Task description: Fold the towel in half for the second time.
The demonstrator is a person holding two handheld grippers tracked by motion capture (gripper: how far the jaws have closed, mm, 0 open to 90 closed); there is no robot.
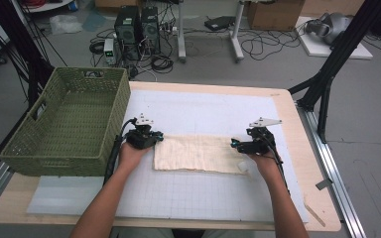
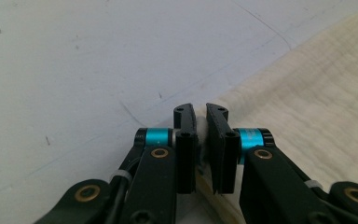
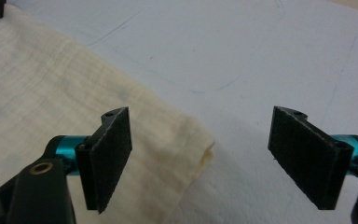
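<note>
Cloth (image 1: 198, 153) lies flat on the white mat (image 1: 208, 109) of the counter (image 1: 287, 99), a cream rectangle stretched left to right between my two grippers, just right of the green woven basket (image 1: 69, 119) that sits at the counter's left edge. I hold the left gripper (image 1: 156, 138) at the cloth's far left corner, and in the left gripper view (image 2: 199, 135) its fingers (image 2: 185, 140) are pinched nearly together on that corner, a thin fold of fabric caught between the pads. My right gripper (image 1: 234, 144) sits at the cloth's right end. In the right gripper view (image 3: 209, 158) its fingers (image 3: 109, 154) stand wide apart and grip nothing: the left pad hangs over the fabric while the right pad hangs over bare mat, and the cloth's rumpled corner (image 3: 200, 149) lies in the gap between them, touched by neither. Both of the person's forearms come in from the near edge of the counter, one hand behind each gripper. Beyond the counter's far side, computer towers (image 1: 139, 27) and loose cables rest on the floor.
</note>
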